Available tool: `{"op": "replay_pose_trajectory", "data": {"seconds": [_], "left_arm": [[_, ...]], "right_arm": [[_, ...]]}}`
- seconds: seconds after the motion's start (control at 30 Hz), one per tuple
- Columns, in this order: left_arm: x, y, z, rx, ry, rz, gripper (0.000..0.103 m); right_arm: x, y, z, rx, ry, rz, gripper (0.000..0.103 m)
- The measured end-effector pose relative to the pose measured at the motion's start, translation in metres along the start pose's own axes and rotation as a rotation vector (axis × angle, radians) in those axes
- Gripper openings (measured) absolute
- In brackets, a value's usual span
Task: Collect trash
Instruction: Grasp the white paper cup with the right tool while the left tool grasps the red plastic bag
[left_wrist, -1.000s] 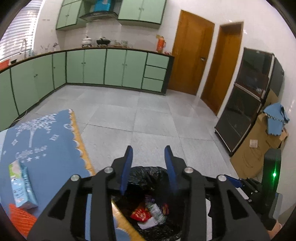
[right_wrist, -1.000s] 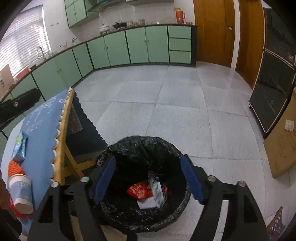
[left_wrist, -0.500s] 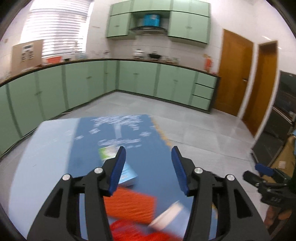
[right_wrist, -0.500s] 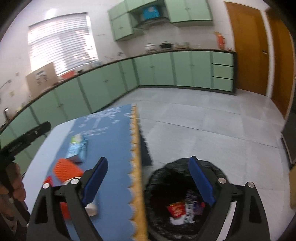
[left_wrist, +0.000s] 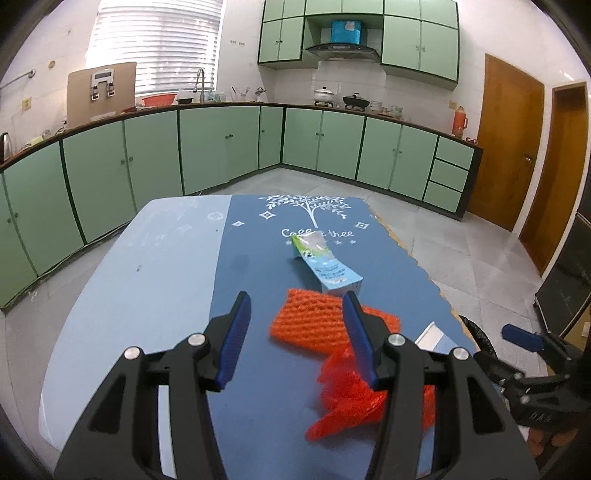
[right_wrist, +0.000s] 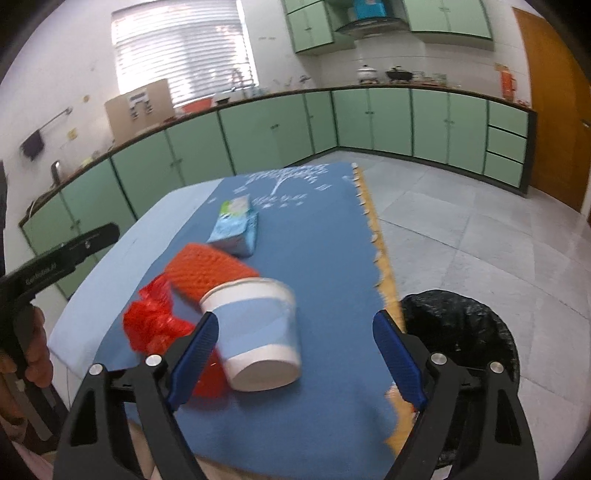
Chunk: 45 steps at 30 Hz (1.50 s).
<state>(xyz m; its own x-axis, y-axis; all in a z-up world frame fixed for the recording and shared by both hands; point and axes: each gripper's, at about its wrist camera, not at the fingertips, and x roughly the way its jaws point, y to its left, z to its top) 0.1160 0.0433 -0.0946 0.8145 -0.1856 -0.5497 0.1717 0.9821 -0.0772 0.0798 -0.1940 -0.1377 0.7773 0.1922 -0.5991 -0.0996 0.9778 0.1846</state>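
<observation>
We read "Coffee tree" on the cloth (left_wrist: 314, 236) | carton (left_wrist: 325, 264) far, orange net (left_wrist: 314, 325) nearer, on the table | only the right view shows the cup (right_wrist: 255, 328) lying on its side and the bin (right_wrist: 461, 332) right | left gripper (left_wrist: 295, 336) released | right gripper (right_wrist: 295, 358) released.

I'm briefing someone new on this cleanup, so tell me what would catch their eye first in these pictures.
The bright orange foam net sleeve and the crumpled red plastic mesh stand out most, lying mid-table on the blue tablecloth. Next is the blue-and-white paper cup tipped on its side, right ahead of the open right claw. A black-bagged round trash bin sits on the floor beside the table's edge.
</observation>
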Motion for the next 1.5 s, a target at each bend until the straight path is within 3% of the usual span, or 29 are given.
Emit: {"op": "replay_pose_trajectory", "data": {"seconds": [0.53, 0.6, 0.63, 0.67, 1.27, 1.4, 1.5], "left_arm": [[-0.005, 0.014, -0.011, -0.035, 0.022, 0.008, 0.051], [-0.003, 0.014, -0.011, -0.036, 0.027, 0.006, 0.051], [-0.002, 0.013, -0.012, -0.036, 0.029, 0.005, 0.051], [-0.002, 0.012, -0.013, -0.035, 0.031, 0.003, 0.051], [0.025, -0.029, -0.039, -0.009, 0.146, -0.125, 0.057], [0.031, -0.031, -0.041, -0.013, 0.151, -0.131, 0.05], [0.034, -0.033, -0.042, -0.015, 0.158, -0.138, 0.033]], "right_arm": [[0.043, 0.023, -0.01, -0.049, 0.097, 0.029, 0.083], [0.048, 0.024, -0.011, -0.052, 0.107, 0.03, 0.074], [0.05, 0.024, -0.01, -0.053, 0.116, 0.039, 0.063], [0.052, 0.023, -0.01, -0.049, 0.122, 0.042, 0.063], [0.034, 0.008, -0.001, -0.021, 0.067, 0.005, 0.059], [0.03, 0.006, 0.001, -0.026, 0.055, -0.005, 0.059], [0.027, 0.004, 0.003, -0.021, 0.046, -0.01, 0.059]]}}
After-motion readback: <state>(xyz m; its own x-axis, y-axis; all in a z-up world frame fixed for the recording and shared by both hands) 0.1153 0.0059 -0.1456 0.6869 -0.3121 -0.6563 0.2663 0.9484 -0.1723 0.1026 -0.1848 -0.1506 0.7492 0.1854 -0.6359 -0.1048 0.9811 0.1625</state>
